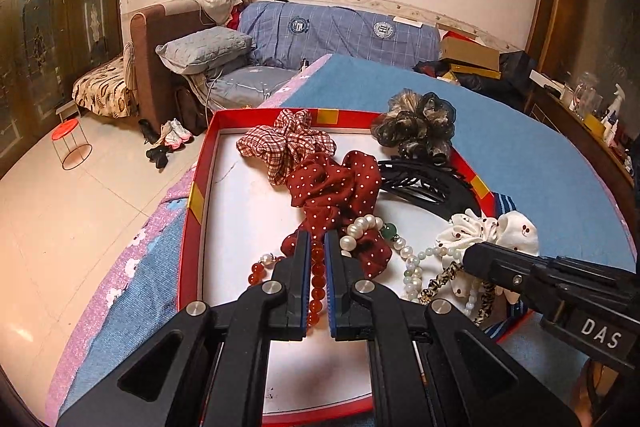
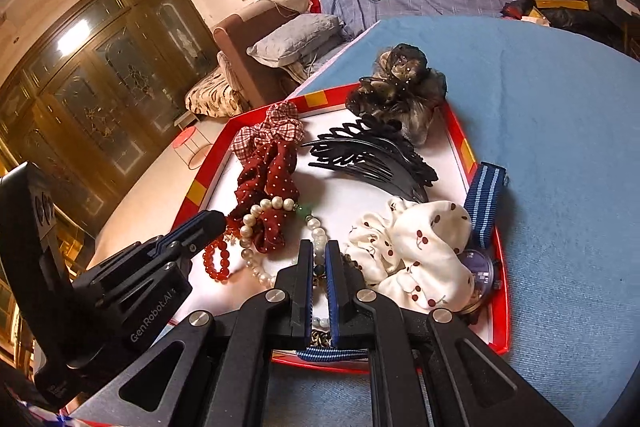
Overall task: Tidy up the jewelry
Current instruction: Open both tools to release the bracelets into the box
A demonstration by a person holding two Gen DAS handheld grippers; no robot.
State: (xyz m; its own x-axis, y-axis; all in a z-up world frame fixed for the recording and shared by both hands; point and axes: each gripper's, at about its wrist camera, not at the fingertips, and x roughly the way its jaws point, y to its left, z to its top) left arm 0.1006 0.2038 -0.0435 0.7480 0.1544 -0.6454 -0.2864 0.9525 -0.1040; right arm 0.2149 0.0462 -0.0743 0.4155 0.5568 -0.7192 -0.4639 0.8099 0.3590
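A red-rimmed tray [image 1: 192, 195] on a blue bed holds hair ties and jewelry. My left gripper [image 1: 317, 241] has its jaws nearly closed around a red bead bracelet [image 1: 318, 283], beside a red polka-dot scrunchie [image 1: 332, 187] and a pearl bracelet [image 1: 360, 227]. My right gripper [image 2: 319, 251] has its jaws nearly closed around a pearl and green bead necklace [image 2: 318, 235]; it also shows in the left wrist view [image 1: 472, 255]. The white cherry scrunchie [image 2: 420, 251] lies just to its right. The left gripper's fingertips [image 2: 212, 219] show in the right wrist view by the red beads [image 2: 218, 259].
A plaid scrunchie [image 1: 284, 143], a dark gauze scrunchie [image 1: 416, 123] and a black hair comb [image 1: 424, 183] lie at the tray's far end. A watch [image 2: 480, 267] with a blue striped strap lies at the tray's right wall. The bed's left edge drops to a tiled floor [image 1: 60, 207].
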